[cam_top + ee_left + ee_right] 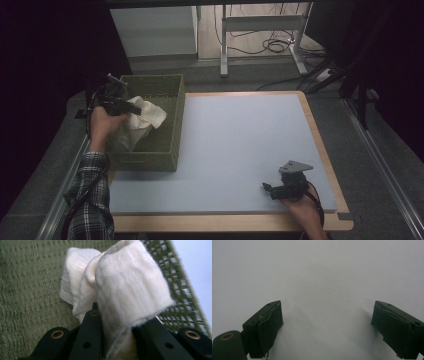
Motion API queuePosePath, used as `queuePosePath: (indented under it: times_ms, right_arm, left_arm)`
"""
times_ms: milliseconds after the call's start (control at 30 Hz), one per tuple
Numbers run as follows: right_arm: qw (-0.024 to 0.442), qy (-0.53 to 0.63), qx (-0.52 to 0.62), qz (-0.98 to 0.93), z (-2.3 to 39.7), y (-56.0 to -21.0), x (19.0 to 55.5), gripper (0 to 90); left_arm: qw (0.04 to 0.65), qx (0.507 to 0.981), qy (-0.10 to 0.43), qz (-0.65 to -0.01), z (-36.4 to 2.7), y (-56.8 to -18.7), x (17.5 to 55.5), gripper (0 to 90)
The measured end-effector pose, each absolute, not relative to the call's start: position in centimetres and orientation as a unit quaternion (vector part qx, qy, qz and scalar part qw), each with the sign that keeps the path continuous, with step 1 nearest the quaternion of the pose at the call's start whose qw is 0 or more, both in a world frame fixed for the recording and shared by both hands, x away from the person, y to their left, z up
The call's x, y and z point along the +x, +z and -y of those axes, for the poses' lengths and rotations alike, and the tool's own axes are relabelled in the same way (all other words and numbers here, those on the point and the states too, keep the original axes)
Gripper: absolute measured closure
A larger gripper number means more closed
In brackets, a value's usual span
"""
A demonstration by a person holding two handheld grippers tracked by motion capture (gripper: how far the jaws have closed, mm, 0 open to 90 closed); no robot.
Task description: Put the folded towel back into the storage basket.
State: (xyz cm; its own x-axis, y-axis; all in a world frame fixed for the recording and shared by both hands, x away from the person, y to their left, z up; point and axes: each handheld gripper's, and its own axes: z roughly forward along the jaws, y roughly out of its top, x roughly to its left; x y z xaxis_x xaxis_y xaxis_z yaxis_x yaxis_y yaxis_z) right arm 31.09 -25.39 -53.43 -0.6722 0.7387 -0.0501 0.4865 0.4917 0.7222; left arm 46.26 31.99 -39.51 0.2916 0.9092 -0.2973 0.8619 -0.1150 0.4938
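Observation:
A cream-white cloth (145, 116) hangs over the inside of a green woven basket (172, 130) at the table's left. My left gripper (131, 109) is shut on that cloth above the basket. In the left gripper view the cloth (125, 287) bunches up between the two black jaws, with the basket's woven wall (32, 290) behind it. My right gripper (267, 188) rests low near the table's front right, held by a hand. In the right gripper view its jaws stand wide apart, open (327, 322), with nothing between them over the pale mat.
The pale blue mat (240, 150) covers the wooden table, edged by a light wood border (320, 145). A desk frame and cables (270, 45) stand on the floor beyond the far edge. Dark curtains flank both sides.

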Motion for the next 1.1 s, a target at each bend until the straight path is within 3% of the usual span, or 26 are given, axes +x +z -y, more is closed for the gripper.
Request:
queuePosePath:
  times_ms: [733, 1100]
  right_arm:
    - [0.18, 0.351, 0.364, -0.844, 25.4, -53.4, 31.1, 10.1]
    - [0.179, 0.35, 0.363, -0.845, 25.4, -53.4, 31.1, 10.1]
  left_arm:
    - [0.318, 0.77, 0.089, -0.546, -29.3, -30.4, 43.7, 82.2]
    - [0.346, 0.783, 0.104, -0.507, -26.1, -26.2, 42.9, 82.1]
